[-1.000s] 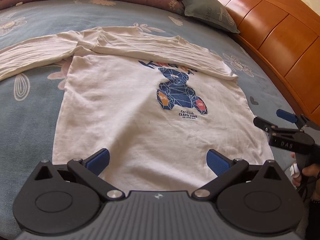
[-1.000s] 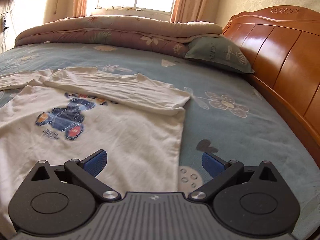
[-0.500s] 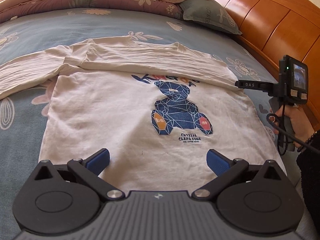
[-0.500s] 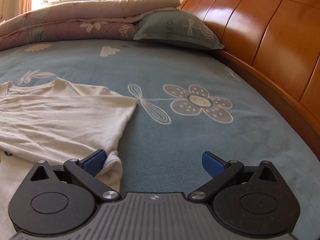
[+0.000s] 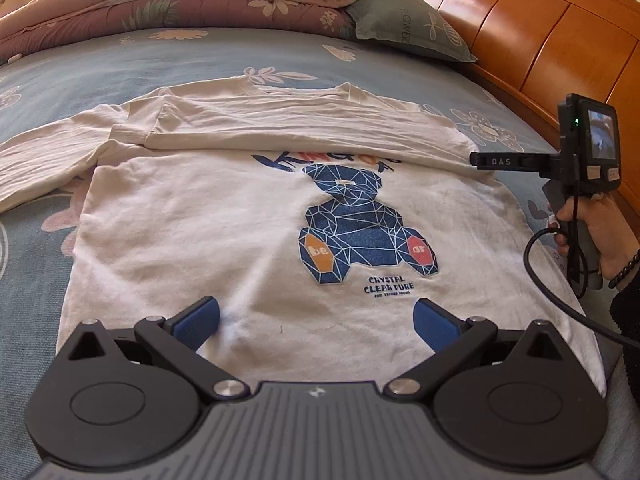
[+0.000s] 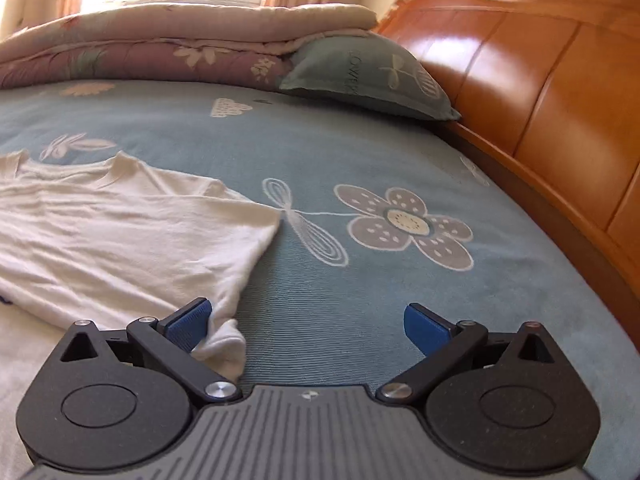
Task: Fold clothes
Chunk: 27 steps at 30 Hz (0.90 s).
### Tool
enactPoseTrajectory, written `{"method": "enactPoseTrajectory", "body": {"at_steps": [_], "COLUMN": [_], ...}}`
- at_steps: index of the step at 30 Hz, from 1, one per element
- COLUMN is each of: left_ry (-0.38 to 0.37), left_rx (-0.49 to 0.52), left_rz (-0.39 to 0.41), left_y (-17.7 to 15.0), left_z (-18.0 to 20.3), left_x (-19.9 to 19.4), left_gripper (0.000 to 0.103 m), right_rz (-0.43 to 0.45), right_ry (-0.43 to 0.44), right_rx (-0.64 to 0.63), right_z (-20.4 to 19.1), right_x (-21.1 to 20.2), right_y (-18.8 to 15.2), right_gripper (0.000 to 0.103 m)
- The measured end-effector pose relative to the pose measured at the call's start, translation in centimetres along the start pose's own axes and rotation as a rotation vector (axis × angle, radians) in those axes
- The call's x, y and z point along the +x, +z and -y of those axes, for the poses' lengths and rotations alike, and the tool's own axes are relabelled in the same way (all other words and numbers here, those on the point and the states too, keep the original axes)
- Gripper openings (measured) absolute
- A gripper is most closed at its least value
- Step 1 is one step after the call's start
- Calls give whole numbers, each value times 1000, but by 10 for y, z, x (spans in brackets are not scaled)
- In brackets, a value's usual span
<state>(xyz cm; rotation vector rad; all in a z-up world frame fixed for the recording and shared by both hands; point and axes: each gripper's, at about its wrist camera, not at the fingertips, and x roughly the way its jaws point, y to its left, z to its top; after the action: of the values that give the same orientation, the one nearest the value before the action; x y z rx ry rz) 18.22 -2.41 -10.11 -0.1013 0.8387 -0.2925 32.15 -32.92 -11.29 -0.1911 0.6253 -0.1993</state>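
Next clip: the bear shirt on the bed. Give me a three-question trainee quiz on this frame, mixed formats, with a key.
1. True or false: the right gripper is shut on the white shirt.
2. Multiple choice: the sleeve on the headboard side lies
A. folded across the chest above the bear print
B. hanging off the bed
C. stretched out flat on the sheet, away from the shirt
3. Fill in: the left gripper is over the shirt's ____ edge.

Key
1. False: its jaws are wide open, one blue pad beside the shirt's folded corner.
2. A
3. Bottom (hem), jaws open.
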Motion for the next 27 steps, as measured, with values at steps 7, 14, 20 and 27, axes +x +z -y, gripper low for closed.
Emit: {"method": "enactPoseTrajectory", "body": {"at_steps": [7, 14, 20, 27], "left_ry": [5, -21, -41, -7], "left_rx": [-11, -81, -179, -195], "left_rz": [-11, -11, -38, -100], "left_y": [3, 15, 12, 23], "left_z": [0, -8, -15, -17], "left_x": [0, -9, 0, -5], "left_gripper": [102, 102, 102, 102], "right_rz": [63, 88, -122, -151], "right_ry": [73, 639, 666, 649], "right_rx": [158, 28, -14, -18], "right_z": [32, -29, -50, -49], "right_x": [-17, -45, -30, -31], "right_y": [1, 9, -5, -7], "right_gripper": [103, 103, 103, 103]}}
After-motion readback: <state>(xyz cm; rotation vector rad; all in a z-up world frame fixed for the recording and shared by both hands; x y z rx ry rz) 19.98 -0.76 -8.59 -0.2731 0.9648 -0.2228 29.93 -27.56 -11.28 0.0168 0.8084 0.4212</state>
